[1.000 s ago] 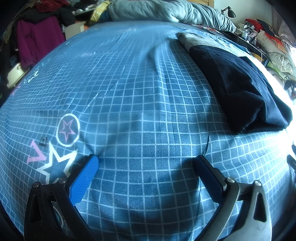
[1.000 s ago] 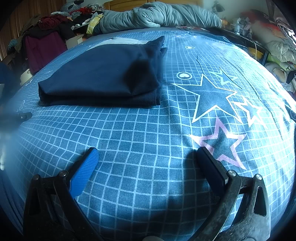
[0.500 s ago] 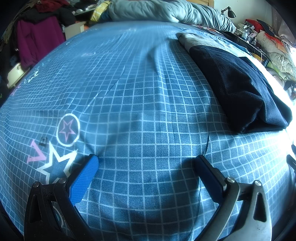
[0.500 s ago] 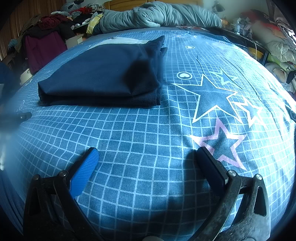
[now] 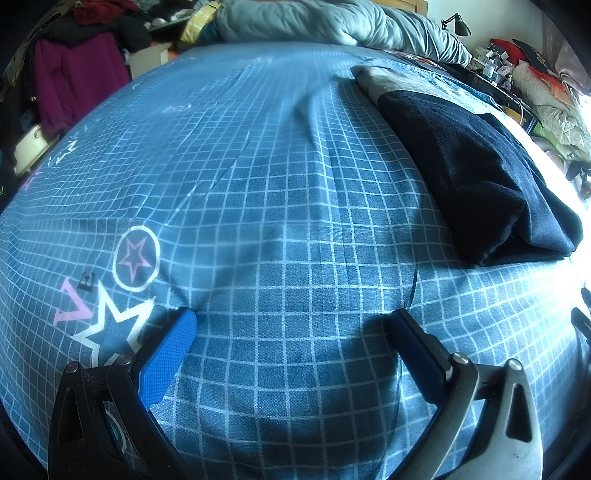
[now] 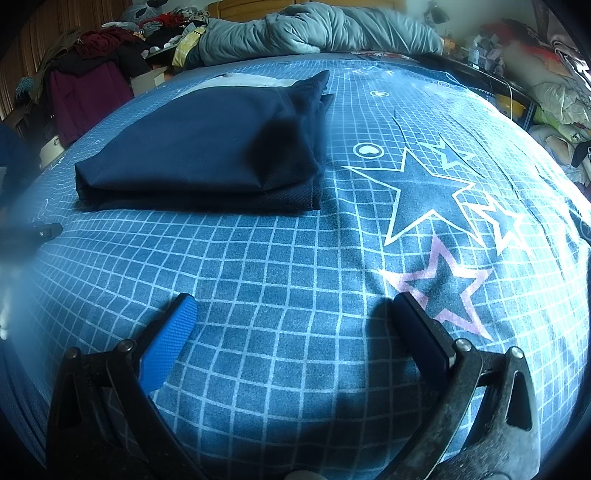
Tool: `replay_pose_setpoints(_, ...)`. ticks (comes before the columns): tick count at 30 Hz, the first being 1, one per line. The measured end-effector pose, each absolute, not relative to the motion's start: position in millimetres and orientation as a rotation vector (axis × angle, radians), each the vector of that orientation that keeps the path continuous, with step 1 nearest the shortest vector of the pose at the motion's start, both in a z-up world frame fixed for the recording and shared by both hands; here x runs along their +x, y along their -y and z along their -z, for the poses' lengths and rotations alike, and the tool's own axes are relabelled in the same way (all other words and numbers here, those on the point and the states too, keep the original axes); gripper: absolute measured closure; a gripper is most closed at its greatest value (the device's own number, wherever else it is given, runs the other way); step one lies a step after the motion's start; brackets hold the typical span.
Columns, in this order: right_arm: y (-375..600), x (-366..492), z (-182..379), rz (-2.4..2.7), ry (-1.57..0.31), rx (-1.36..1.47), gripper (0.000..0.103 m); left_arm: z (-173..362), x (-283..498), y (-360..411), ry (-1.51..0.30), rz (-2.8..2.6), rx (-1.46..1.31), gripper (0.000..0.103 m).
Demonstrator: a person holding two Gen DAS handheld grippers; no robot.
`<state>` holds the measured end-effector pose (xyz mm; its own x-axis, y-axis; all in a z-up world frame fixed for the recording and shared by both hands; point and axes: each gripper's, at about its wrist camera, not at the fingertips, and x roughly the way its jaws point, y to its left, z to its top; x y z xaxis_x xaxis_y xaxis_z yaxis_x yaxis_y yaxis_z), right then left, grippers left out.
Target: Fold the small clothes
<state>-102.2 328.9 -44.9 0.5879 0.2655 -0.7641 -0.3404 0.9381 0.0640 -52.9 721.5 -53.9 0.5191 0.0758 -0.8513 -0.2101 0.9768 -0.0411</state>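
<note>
Above the blue grid-print bedsheet [image 5: 288, 206], the left gripper [image 5: 291, 325] and right gripper [image 6: 293, 310] hang wide apart and empty, unchanged from a second ago; the folded navy garment [image 6: 199, 151] lies beyond, untouched.

On the blue grid bedsheet [image 5: 288, 206], near its left edge, a pink "V" [image 5: 72, 308] and a small dark "E" [image 5: 88, 282] (rotated) are printed; nothing else readable.

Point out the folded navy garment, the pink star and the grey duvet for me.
Navy garment [image 6: 199, 147]: right wrist view, top folded layer.
Pink star [image 6: 441, 284]: right wrist view, its dark centre.
Grey duvet [image 5: 314, 22]: left wrist view, middle of the bunched roll.
</note>
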Motion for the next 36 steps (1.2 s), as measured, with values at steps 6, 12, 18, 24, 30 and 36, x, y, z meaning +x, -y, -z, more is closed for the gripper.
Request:
replay_pose_setpoints(6,-329.0,-102.0,45.0,-0.354,-0.874,-0.092,0.0,53.9,-53.0,-721.5,-1.011,-0.172,-0.146,0.0)
replay_pose_setpoints(12,-329.1,-102.4,44.6,-0.354,-0.873,-0.091,0.0,53.9,-53.2,-721.7,-1.011,-0.172,-0.145,0.0)
replay_pose_setpoints(18,-329.6,-101.4,44.6,-0.355,-0.872,-0.092,0.0,53.7,-54.2,-722.7,-1.01,-0.171,-0.146,0.0)
replay_pose_setpoints(24,-330.1,-100.2,44.8,-0.355,-0.871,-0.093,0.0,54.1,-53.8,-722.4,-1.01,-0.171,-0.146,0.0)
replay_pose_setpoints(30,-330.2,-101.9,44.5,-0.356,-0.87,-0.09,0.0,53.3,-55.2,-721.1,-1.01,-0.17,-0.151,0.0)
replay_pose_setpoints(36,-328.8,-100.7,45.1,-0.366,-0.865,-0.081,0.0,53.7,-55.0,-722.4,-1.011,-0.172,-0.148,0.0)
